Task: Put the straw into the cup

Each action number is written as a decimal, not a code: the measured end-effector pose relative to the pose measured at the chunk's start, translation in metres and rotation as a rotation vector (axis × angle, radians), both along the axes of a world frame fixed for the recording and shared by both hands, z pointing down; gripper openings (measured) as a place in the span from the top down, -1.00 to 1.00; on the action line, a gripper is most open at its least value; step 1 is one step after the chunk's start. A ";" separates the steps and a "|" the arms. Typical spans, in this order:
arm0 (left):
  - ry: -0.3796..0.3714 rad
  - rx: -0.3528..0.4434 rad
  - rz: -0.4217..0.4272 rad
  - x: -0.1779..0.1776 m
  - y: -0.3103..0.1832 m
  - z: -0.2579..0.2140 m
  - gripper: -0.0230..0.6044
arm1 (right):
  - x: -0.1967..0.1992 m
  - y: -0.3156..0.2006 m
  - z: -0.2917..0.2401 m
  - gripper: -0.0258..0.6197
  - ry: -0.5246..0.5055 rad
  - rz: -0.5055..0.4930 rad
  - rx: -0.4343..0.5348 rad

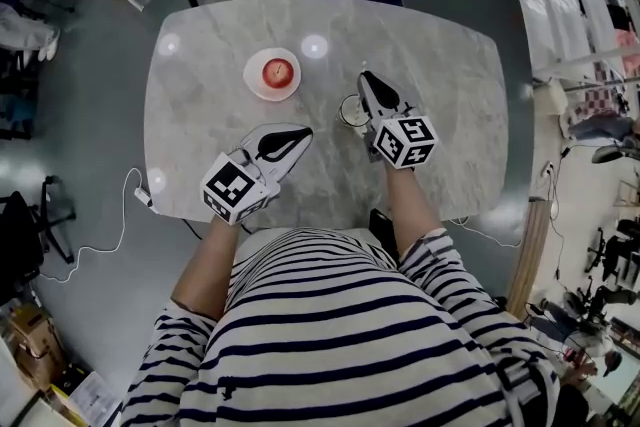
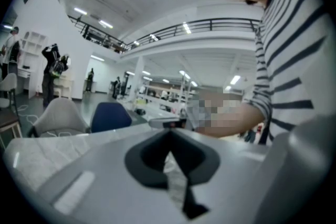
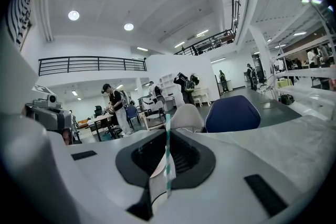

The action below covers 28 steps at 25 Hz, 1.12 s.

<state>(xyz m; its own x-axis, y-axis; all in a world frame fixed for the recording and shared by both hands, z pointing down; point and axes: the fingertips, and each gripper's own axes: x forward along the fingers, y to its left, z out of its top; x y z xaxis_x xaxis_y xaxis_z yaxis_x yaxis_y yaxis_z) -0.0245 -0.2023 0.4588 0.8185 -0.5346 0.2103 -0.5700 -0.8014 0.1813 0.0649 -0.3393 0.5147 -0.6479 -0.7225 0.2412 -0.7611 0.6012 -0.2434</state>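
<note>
The person's striped shirt point(image 1: 340, 335) fills the bottom of the head view, and a bare forearm reaches forward from each sleeve over the near edge of the marble bench point(image 1: 460, 85).

The straw point(image 3: 168, 155), banded teal and white, stands upright with its long axis close to vertical. The right gripper point(image 1: 364, 78) pinches it between narrow jaws; its top end rises just above the jaw tips and its lower end drops out of sight behind them. In the head view the straw itself is too thin to make out.

The right gripper points away from the person, tilted slightly downward, with its marker cube nearest the wrist. The cup point(image 1: 351, 112) stands on the bench just beside this gripper, on its left side.

The left gripper point(image 1: 303, 132) lies low over the near part of the bench and angles forward and to the right. Its jaw tips meet, with nothing between them.

Farther back on the bench sits a white dish point(image 1: 252, 83) holding something red.
</note>
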 end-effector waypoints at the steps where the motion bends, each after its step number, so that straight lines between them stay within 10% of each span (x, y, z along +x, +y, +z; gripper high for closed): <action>1: 0.000 -0.001 -0.001 -0.001 0.000 0.001 0.91 | 0.001 0.001 0.002 0.84 0.003 0.003 -0.002; 28: 0.013 0.009 0.016 0.007 0.003 0.000 0.91 | 0.014 0.027 0.043 0.84 0.149 0.004 -0.068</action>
<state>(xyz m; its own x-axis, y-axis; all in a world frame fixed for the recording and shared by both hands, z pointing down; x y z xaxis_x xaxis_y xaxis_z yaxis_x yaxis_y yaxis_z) -0.0171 -0.1988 0.4592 0.8298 -0.5230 0.1949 -0.5544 -0.8123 0.1810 0.0791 -0.3123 0.5573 -0.5988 -0.7035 0.3827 -0.7939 0.5844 -0.1680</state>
